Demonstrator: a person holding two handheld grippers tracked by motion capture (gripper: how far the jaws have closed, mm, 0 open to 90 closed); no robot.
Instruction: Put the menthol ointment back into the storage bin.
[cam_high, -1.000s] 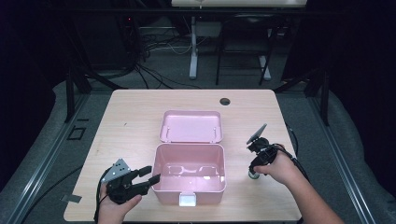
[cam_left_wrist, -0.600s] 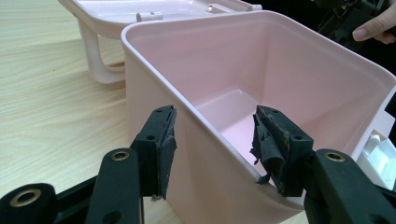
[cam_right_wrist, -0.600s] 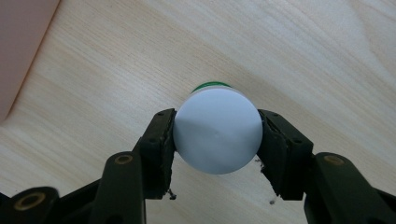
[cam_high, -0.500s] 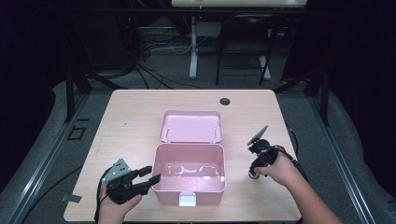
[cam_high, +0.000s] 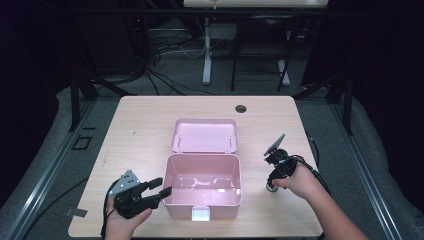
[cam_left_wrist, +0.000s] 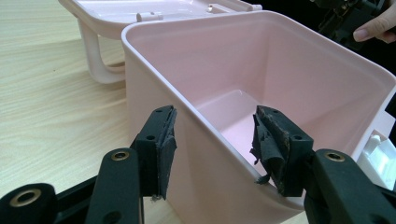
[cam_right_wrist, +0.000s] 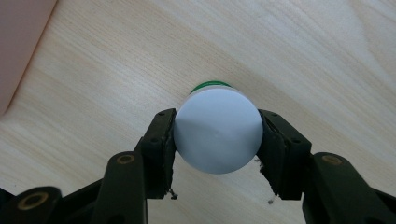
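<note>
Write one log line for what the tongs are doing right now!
left tongs: open, straddling box wall | right tongs: shut on bottle, upright on table | box: open, lid back

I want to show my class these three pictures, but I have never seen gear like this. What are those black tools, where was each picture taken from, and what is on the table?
A person sits at a pale wooden table and holds a black two-jawed hand tool in each hand. One picture looks down from above; the other two come from cameras riding on each tool.

On the table stands an open pink plastic box, its lid folded back.

The left claw is open, its jaws straddling the box's near wall: one outside, one inside.

The right claw, pointing down, is shut on a small white-capped container with a green part below, beside the box.
</note>
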